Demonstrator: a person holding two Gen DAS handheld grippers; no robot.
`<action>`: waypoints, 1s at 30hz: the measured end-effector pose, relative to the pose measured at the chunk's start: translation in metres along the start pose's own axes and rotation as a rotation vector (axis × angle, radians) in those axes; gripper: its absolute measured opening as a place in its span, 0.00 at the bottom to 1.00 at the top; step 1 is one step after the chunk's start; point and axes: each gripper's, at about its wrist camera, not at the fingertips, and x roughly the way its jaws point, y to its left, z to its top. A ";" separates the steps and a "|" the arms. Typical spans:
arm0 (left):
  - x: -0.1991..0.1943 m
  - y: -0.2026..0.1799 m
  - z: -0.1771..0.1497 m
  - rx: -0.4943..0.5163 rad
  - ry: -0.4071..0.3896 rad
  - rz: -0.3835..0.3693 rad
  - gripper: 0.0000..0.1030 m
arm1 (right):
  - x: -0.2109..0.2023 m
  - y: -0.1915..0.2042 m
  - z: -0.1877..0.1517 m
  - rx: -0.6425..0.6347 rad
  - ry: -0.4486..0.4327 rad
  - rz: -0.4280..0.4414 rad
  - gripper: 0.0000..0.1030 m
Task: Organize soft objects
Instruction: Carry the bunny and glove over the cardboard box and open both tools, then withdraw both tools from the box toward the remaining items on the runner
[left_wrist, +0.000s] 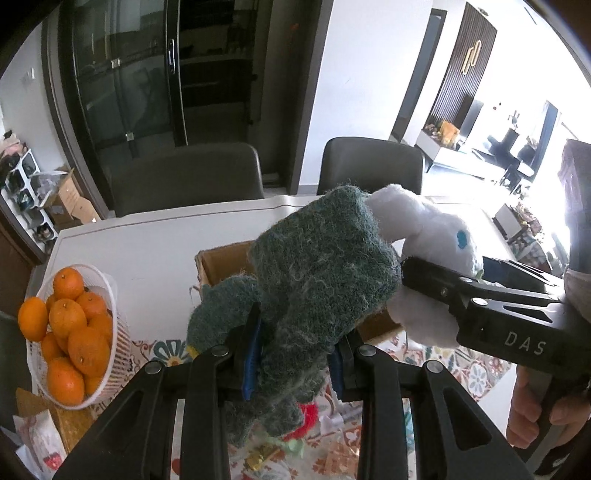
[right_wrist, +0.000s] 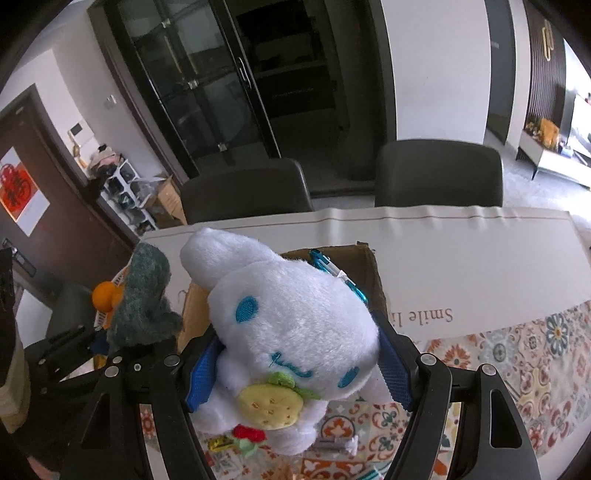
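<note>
My left gripper (left_wrist: 293, 354) is shut on a dark green woolly soft item (left_wrist: 317, 280) and holds it up above the table. It also shows in the right wrist view (right_wrist: 144, 299) at the left. My right gripper (right_wrist: 299, 365) is shut on a white plush toy (right_wrist: 291, 317) with blue eyes and a yellow strawberry. In the left wrist view the right gripper (left_wrist: 410, 291) comes in from the right with the white plush toy (left_wrist: 428, 229). Both toys hang over an open cardboard box (left_wrist: 225, 262), whose far wall shows in the right wrist view (right_wrist: 365, 269).
A white basket (left_wrist: 110, 306) of oranges (left_wrist: 66, 317) stands at the left. The table has a patterned cloth (right_wrist: 524, 362) and a white sheet (right_wrist: 461, 251). A red item (right_wrist: 251, 432) and wrappers lie below the grippers. Two dark chairs (right_wrist: 439, 173) stand behind the table.
</note>
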 end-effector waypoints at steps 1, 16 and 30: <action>0.004 0.001 0.001 0.001 0.004 0.001 0.30 | 0.005 0.000 0.003 0.004 0.009 0.001 0.73; 0.067 0.013 0.020 -0.032 0.095 0.008 0.64 | 0.076 -0.030 0.024 0.086 0.139 0.049 0.76; 0.037 0.030 0.013 -0.027 0.034 0.157 0.77 | 0.089 -0.020 0.029 0.061 0.148 0.011 0.82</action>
